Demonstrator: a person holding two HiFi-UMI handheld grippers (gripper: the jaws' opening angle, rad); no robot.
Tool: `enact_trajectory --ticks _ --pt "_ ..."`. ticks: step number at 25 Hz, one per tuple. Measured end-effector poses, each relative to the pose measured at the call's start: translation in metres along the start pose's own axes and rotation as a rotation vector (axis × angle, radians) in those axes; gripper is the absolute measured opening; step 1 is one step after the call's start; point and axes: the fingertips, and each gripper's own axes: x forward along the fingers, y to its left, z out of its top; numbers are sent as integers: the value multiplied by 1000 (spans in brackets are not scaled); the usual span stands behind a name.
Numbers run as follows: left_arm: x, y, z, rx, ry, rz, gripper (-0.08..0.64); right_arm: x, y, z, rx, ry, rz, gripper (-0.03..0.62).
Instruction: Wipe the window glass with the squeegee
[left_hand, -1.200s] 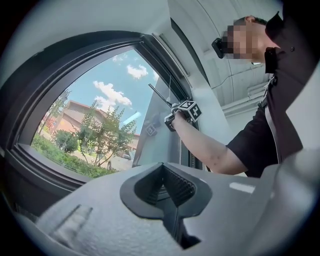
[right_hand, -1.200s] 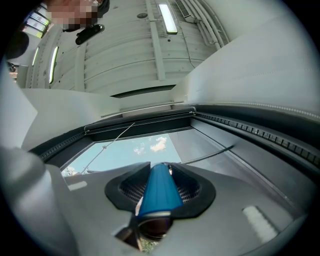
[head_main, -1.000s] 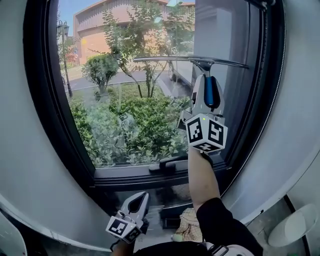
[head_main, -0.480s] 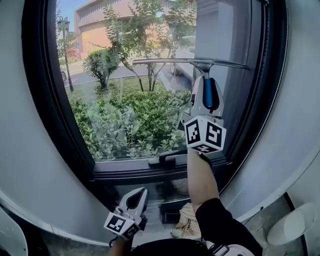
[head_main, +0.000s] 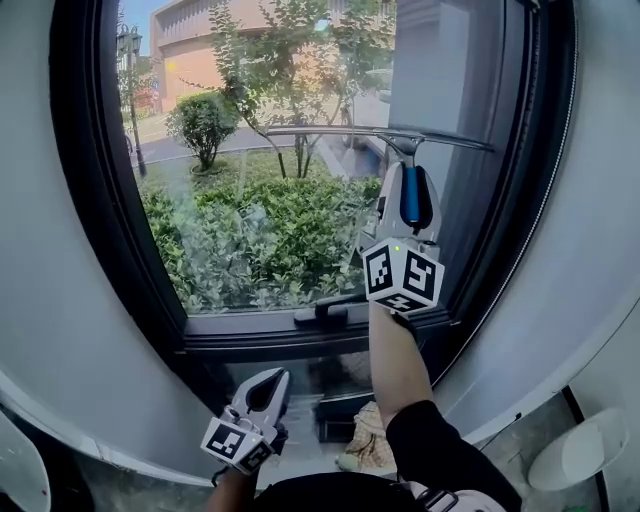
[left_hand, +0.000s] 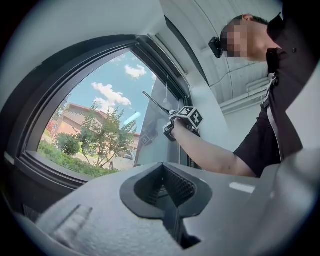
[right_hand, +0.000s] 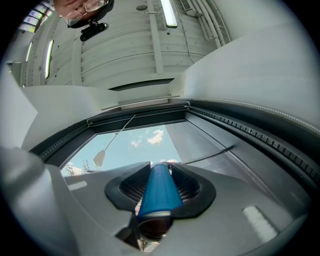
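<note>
Blue plastic showed between the jaws of the right gripper: the grip of the squeegee, clamped firmly on both sides. In the right gripper view the jaws pressed against that blue grip, which pointed up toward the pane. The gripper was raised at centre right of the head view, with its marker cube turned toward the camera and the person's bare arm reaching up from the bottom edge.

The squeegee's long thin blade lay nearly level across the upper right part of the glass. It seemed to rest against the pane, though contact could not be confirmed. Its right end came close to the dark frame on that side.

The left gripper hung low at bottom centre-left of the head view, below the sill and well apart from the glass. In the left gripper view its jaws met with nothing between them. Beyond them that view showed the right gripper up at the window.

A black latch sat on the lower rail, just left of the arm. Through the glass were green bushes in the middle and a brick building at upper left.
</note>
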Motion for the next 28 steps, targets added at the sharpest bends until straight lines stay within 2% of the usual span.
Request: enact_trajectory --ticks 28 --pt "7 -6 -11 -50 4 3 2 -40 -7 -25 -25 70 1 133"
